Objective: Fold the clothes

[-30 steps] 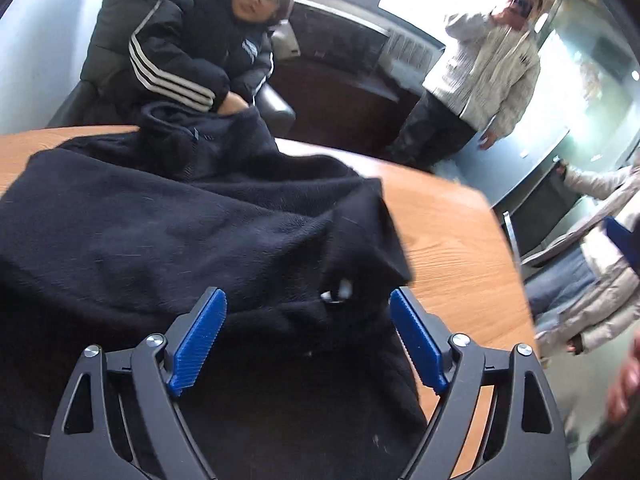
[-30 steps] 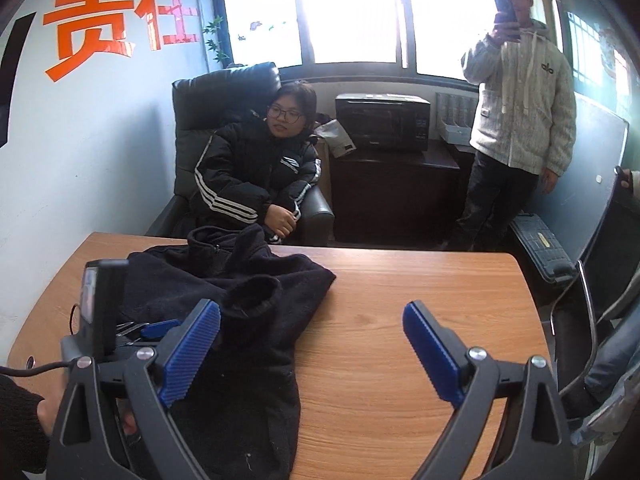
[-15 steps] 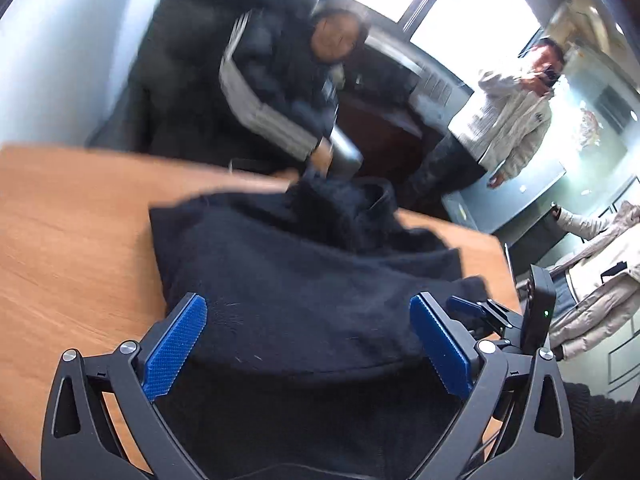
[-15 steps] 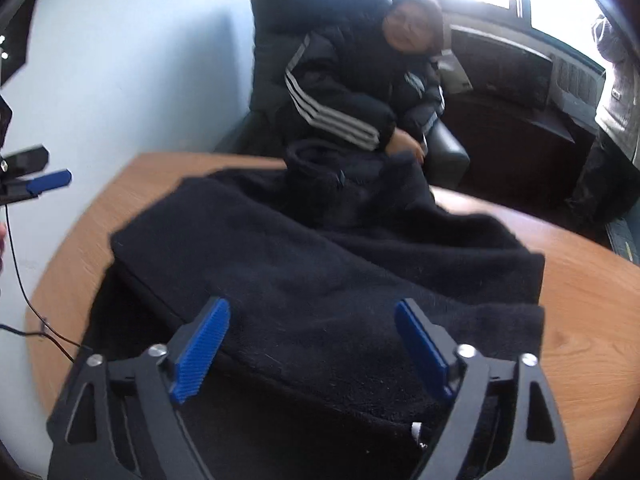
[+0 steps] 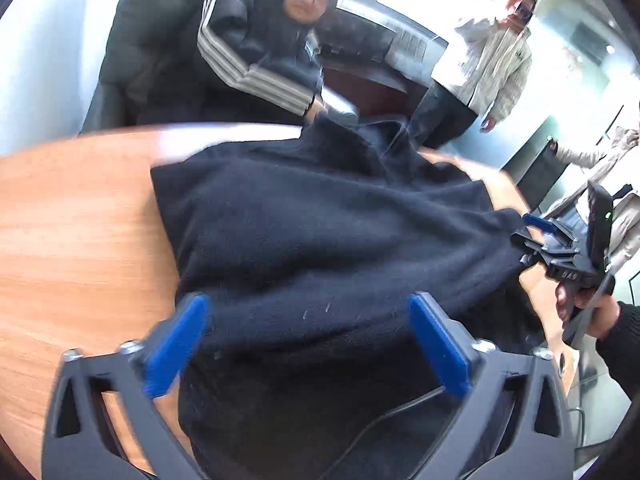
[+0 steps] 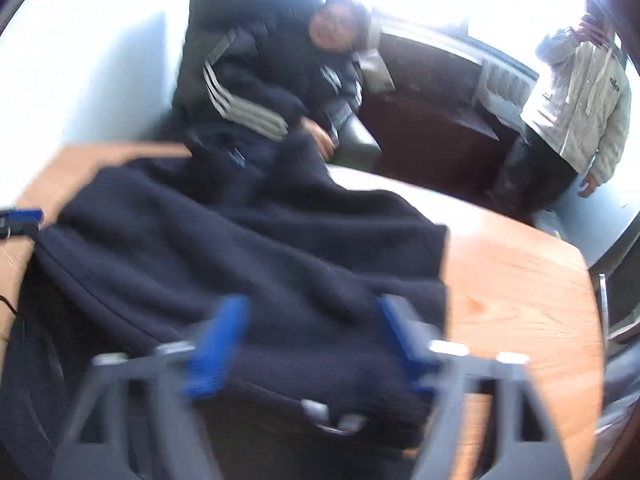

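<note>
A black fleece garment (image 5: 328,232) lies spread across the wooden table (image 5: 80,240). My left gripper (image 5: 308,344) is open, and its blue pads straddle the garment's near left edge. My right gripper (image 6: 310,346) is blurred and open, with a fold of the fleece (image 6: 248,264) between its pads and a metal zipper pull (image 6: 332,416) just below. In the left wrist view the right gripper (image 5: 532,240) sits at the garment's right edge, held by a hand (image 5: 588,308). The left gripper's blue tip (image 6: 20,218) shows at the far left of the right wrist view.
Behind the table a person in a black striped jacket (image 5: 256,60) sits in a dark armchair. A person in a light jacket (image 5: 492,64) stands at the back right. Bare tabletop (image 6: 520,300) lies to the right of the garment. A dark cabinet (image 6: 432,128) stands by the window.
Both grippers have dropped closer to the garment's near edge, one on each side. The right gripper's jaws stand a little narrower than half a second ago.
</note>
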The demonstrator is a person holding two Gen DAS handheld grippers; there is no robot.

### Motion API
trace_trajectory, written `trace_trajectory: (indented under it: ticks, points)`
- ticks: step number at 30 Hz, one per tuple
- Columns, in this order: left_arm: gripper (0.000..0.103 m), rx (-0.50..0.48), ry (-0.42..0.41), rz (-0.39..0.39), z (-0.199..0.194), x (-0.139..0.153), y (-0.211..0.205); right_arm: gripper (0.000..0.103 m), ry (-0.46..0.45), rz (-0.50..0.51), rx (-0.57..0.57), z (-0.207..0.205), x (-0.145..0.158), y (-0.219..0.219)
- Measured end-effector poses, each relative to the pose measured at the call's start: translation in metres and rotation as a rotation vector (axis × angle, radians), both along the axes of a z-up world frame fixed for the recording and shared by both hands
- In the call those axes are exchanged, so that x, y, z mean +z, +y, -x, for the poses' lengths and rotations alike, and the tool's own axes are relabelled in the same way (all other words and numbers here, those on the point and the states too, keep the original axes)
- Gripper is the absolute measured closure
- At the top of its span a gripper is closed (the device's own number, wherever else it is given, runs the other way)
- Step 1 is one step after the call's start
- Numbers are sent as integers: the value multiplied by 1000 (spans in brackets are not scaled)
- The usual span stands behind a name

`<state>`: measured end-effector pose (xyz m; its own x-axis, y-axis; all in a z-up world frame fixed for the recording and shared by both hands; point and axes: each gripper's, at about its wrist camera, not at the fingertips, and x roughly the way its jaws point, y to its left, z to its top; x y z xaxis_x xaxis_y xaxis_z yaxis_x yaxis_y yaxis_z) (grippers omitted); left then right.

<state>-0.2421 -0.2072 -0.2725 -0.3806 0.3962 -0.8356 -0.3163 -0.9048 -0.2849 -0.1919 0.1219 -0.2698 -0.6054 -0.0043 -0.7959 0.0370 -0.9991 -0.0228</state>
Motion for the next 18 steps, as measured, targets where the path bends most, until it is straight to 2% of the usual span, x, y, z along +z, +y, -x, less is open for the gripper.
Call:
trace_trajectory:
  ticks: [1,2,3,4,6,7,8,10,13,15,18]
  points:
    - [5,0,-29,22,0,-10,-1,8,-38,6,-24,1,-11,0]
    - [10,7,-39,40,-5,-14,-6,19,-79,7,-55,-1,-22,4]
    - [10,14,-49,57,-9,-18,-11,31,-122,3,-91,-6,-32,12]
    - [11,21,-57,73,-14,-21,-16,55,-138,0,-116,-14,-38,22]
    - [10,40,2,37,-32,1,-26,51,-89,-21,-151,-40,-22,34]
    - [8,46,24,42,-50,11,-28,40,-49,-27,-171,-58,-7,39]
    - [1,51,45,47,-69,22,-30,26,-13,-11,-184,-76,8,44]
    - [0,61,88,56,-107,42,-34,13,45,29,-184,-112,37,45]
    - [0,77,151,71,-163,73,-41,12,68,57,-122,-160,64,32]
    - [0,82,110,64,-204,70,-39,12,49,84,-98,-192,67,25]
    - [0,69,74,80,-265,57,-30,12,-12,142,-52,-244,56,22]
